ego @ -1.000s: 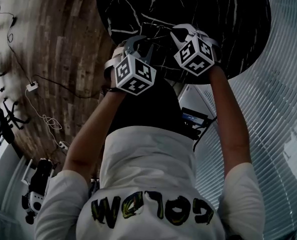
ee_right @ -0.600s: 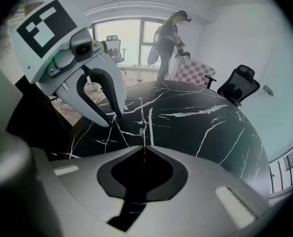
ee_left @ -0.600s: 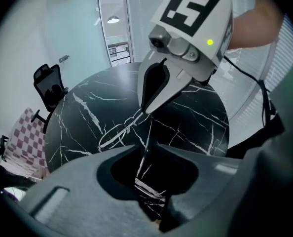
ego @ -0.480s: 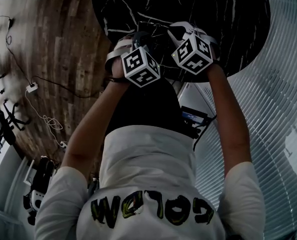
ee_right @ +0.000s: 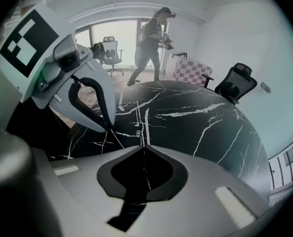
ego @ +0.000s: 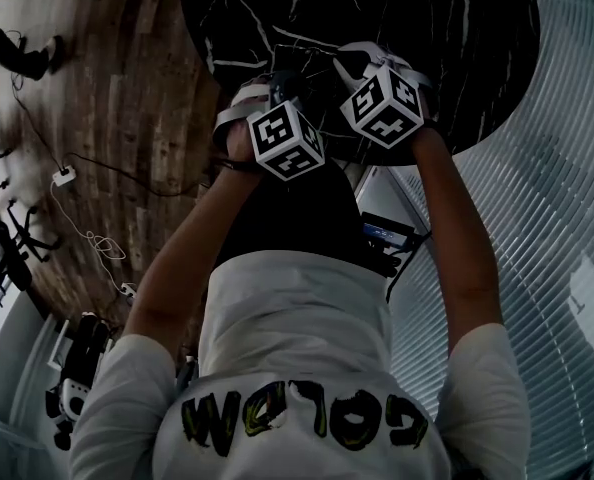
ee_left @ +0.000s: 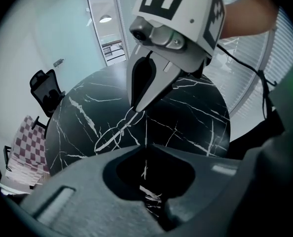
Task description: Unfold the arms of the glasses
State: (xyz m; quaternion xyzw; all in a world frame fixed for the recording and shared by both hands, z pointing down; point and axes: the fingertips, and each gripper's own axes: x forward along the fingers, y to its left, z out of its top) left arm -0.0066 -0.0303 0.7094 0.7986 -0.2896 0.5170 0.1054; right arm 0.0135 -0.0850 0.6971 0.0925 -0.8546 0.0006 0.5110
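The glasses point(ee_left: 110, 135), thin wire, lie on the black bench point(ee_left: 196, 112). The right hand-held gripper point(ee_right: 144, 146) is closed, its tip on the frame beside a lens. The left hand-held gripper point(ee_left: 145, 149) has just been closing; its jaws now meet on what seems to be a thin arm, though the wire is hard to tell from the marble veins. It is best to pin the frame still with the right and swing the arm slowly outward about its hinge, never tugging along it.
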